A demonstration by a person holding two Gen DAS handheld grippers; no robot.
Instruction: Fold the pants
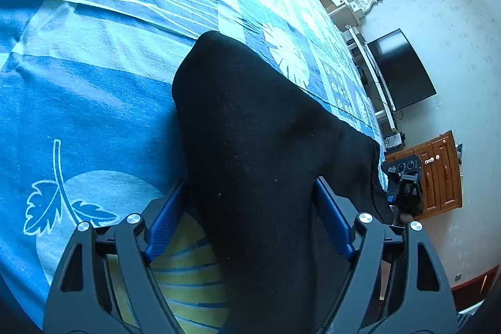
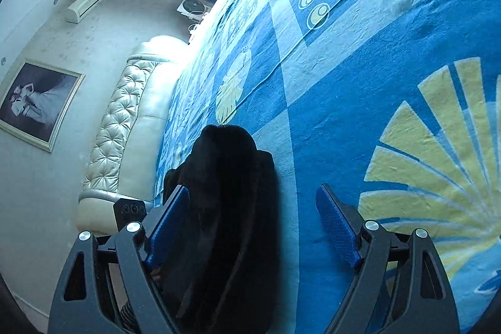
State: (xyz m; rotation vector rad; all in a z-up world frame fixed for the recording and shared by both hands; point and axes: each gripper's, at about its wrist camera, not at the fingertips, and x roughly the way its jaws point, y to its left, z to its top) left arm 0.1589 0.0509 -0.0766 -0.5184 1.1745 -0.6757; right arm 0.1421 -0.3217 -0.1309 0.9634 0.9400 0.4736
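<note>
Black pants (image 1: 266,146) lie on blue patterned blanket (image 1: 78,102). Left gripper (image 1: 250,221) spread wide, pants between fingers. Right gripper (image 2: 253,227) spread, fabric against left finger.

Pants (image 1: 260,165) cut off below; right tongs (image 1: 404,177) partly hidden

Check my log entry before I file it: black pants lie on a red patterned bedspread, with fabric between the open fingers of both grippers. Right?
Not quite: the bedspread is blue with pale leaf and fan patterns, not red, as both wrist views show. The rest stands: the black pants lie on it, with fabric between the open fingers of the left gripper and the right gripper.
</note>
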